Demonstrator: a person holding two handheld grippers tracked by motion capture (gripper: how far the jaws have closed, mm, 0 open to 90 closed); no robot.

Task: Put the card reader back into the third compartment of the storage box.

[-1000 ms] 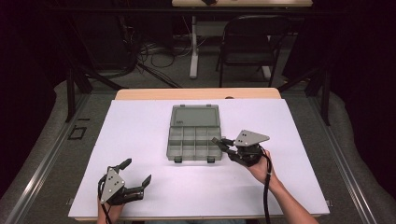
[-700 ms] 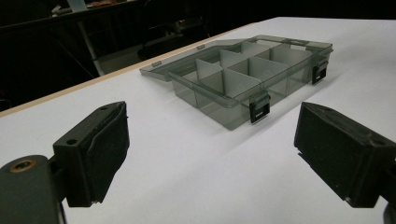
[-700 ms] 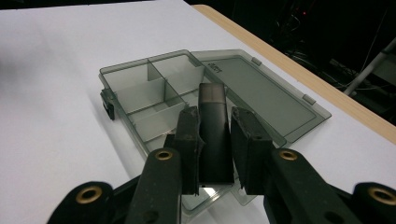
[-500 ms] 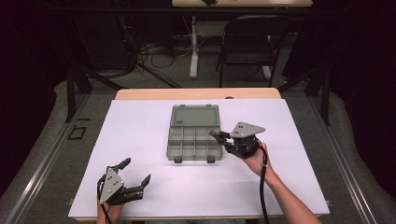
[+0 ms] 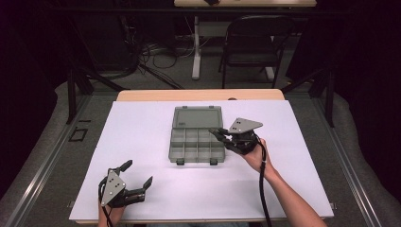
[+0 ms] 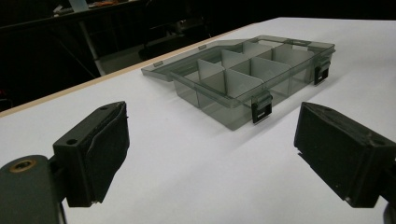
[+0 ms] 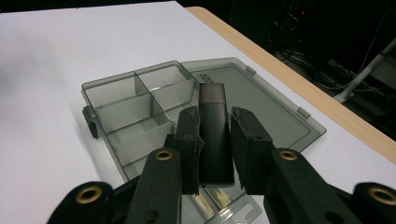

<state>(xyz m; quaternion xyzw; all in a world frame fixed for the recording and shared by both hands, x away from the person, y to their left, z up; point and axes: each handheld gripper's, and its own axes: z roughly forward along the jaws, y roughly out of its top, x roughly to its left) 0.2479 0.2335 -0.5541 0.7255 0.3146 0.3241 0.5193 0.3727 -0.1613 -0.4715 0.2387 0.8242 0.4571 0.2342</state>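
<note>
Smoky grey translucent organizer box (image 5: 196,137), dark grey block (image 7: 214,133), white table cover (image 5: 142,137), black claws

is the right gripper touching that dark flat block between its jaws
Touching. In the right gripper view, the right gripper has both pads pressed against the sides of the dark flat rectangular block, held above the open smoky plastic compartment box.

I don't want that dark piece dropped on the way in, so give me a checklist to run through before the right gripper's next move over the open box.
1. Dark flat piece clamped between the right gripper pads: ok.
2. Organizer box lid folded flat open: ok.
3. Compartments seen from the gripper views look empty: ok.
4. Right gripper at the box's right edge in the high view; which compartment lies under the piece: cannot tell.
5. Left gripper open, away from the box: ok.
6. White table around the box free of obstacles: ok.
</note>
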